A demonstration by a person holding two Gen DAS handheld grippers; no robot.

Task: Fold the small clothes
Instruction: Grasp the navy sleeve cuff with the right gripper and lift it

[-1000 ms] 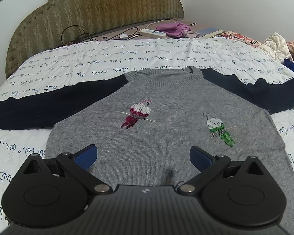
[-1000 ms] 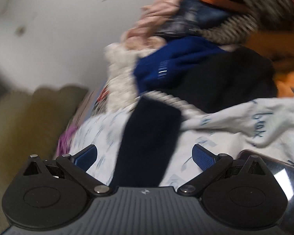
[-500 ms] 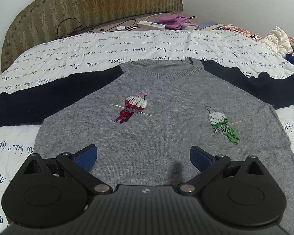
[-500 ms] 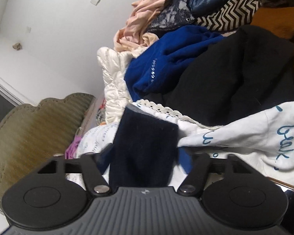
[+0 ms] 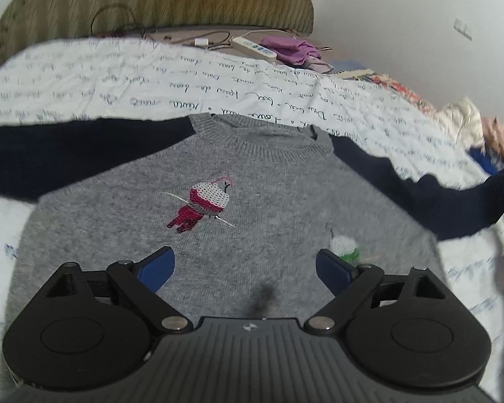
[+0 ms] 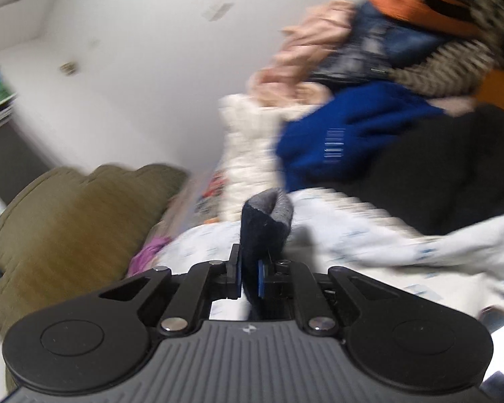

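grey sweater (image 5: 252,221) flat on bed w/ script quilt (image 5: 184,90), left gripper (image 5: 245,265) wide open over its hem, right gripper (image 6: 250,275) clamped on navy sleeve cuff (image 6: 263,228), clothes pile (image 6: 386,117) behind

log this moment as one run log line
left hand-held gripper: open over sweater | right hand-held gripper: shut on sleeve | bed

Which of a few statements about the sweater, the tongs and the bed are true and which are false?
1. The right tongs are shut on the navy sleeve. True.
2. The left tongs grip the sweater. False: they are open above it, holding nothing.
3. The sweater has two embroidered birds. True.
4. The sweater lies on a bare wooden table. False: it lies on a quilt printed with handwriting.
5. A power strip lies near the headboard. True.
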